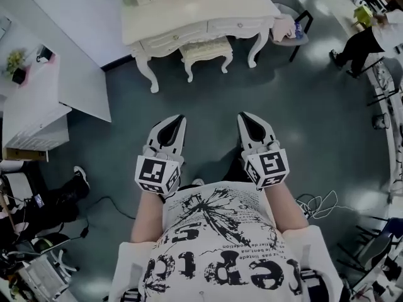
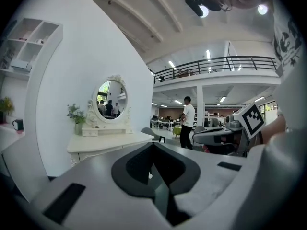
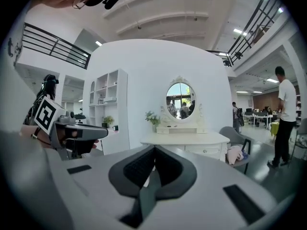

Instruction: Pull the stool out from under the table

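You held both grippers out in front of your chest, side by side, well apart from the furniture. The left gripper [image 1: 178, 121] had its jaws pressed together with nothing between them. The right gripper [image 1: 245, 118] was the same: jaws pressed together, empty. Both pointed toward the far side of the room, where the white counter [image 1: 239, 8] stood against a white wall. The stool [image 1: 206, 50] sat tucked under the counter, between its legs, with its cushioned top partly beneath the counter's near edge. An oval mirror [image 3: 180, 99] and a small vase of flowers [image 3: 152, 118] stood on the counter. Just right of the counter was a grey chair [image 1: 293, 30] with some cloth on its seat. Farther right, a person [image 1: 368, 36] stood on the floor.
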Available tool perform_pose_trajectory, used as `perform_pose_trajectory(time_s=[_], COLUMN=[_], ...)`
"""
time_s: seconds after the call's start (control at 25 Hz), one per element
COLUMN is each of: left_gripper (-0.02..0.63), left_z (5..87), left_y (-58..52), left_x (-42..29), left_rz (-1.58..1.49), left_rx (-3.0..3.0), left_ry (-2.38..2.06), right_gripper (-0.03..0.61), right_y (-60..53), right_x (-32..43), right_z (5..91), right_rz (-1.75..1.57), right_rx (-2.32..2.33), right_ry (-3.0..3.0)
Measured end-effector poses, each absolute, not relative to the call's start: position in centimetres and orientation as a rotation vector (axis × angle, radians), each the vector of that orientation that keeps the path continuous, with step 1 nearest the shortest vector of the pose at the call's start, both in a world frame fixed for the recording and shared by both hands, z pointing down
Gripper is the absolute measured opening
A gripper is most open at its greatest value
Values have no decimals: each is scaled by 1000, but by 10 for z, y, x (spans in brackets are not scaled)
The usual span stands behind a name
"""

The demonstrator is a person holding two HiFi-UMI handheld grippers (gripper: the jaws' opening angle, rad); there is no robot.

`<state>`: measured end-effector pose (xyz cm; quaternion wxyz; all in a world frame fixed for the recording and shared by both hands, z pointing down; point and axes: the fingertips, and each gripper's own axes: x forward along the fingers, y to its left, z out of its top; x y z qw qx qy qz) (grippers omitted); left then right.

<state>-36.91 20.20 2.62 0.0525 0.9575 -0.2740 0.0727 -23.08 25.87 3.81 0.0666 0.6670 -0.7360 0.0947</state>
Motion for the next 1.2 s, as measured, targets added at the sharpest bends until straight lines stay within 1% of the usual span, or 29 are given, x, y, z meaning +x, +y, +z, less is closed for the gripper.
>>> perform_pose_trajectory(time_s=[0.2,0.48,0.64,0.76,0.92,1.2], left_gripper=[17,17,17,17,17,17], left_z=[23,23,38,54,79,139], left_y=[166,119,96,83,58,-15], left_x=[-311,-190,-123,-87,-62,-64], left_rz=[271,256,265,281,278,281], left_rx=[2859,2802,2752,2724,2705,2635], left_ry=[-963,-1091,-1137,-1139,-1133,-1188], right_gripper=[17,17,17,17,17,17], right_y=[210,154,125,103,67,-2], right_x=[-168,-44,26,63,88,92], right_z=[35,47,59,73,99,158], right_rz=[295,288,277,325,370,422], right_rx=[1896,1711,1634,1613,1590,1536], right_ry=[-2306,-2350,-2352,-2353,-2354,-2347])
